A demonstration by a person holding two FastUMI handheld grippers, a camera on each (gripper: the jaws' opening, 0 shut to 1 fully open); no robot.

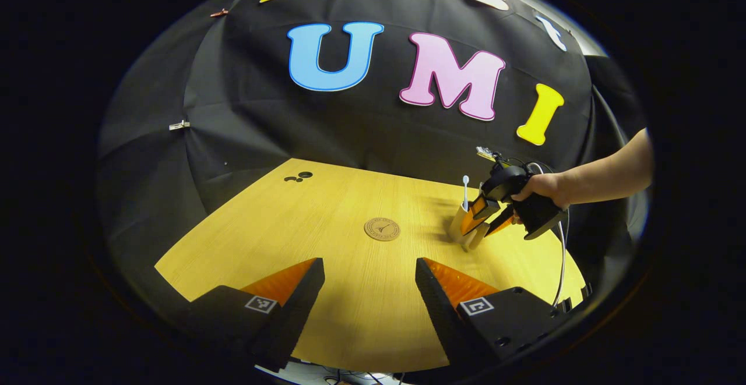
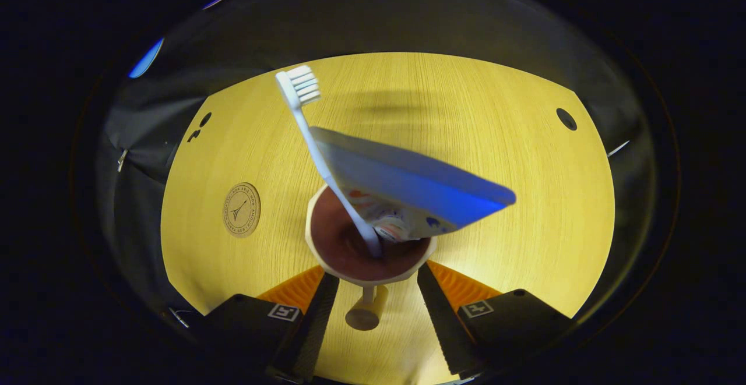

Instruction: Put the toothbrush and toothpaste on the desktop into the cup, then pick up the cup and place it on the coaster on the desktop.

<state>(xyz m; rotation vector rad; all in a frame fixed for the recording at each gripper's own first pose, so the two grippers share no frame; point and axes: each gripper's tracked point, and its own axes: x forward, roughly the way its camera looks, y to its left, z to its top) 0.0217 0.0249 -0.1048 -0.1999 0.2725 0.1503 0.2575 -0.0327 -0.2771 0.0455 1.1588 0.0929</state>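
Observation:
A pale cup with a dark inside stands on the wooden desktop, its handle pointing back between my right fingers. A white toothbrush and a blue-and-white toothpaste tube lean in it. My right gripper is shut on the cup, one finger on each side. In the left gripper view the cup with the toothbrush sits right of the round brown coaster, with the right gripper around it. My left gripper hovers open over the desktop's front.
A person's hand and bare forearm hold the right gripper from the right. The coaster lies to the cup's left. Small dark holes mark the desktop's far left; another hole is near its far edge. Black cloth walls surround the desktop.

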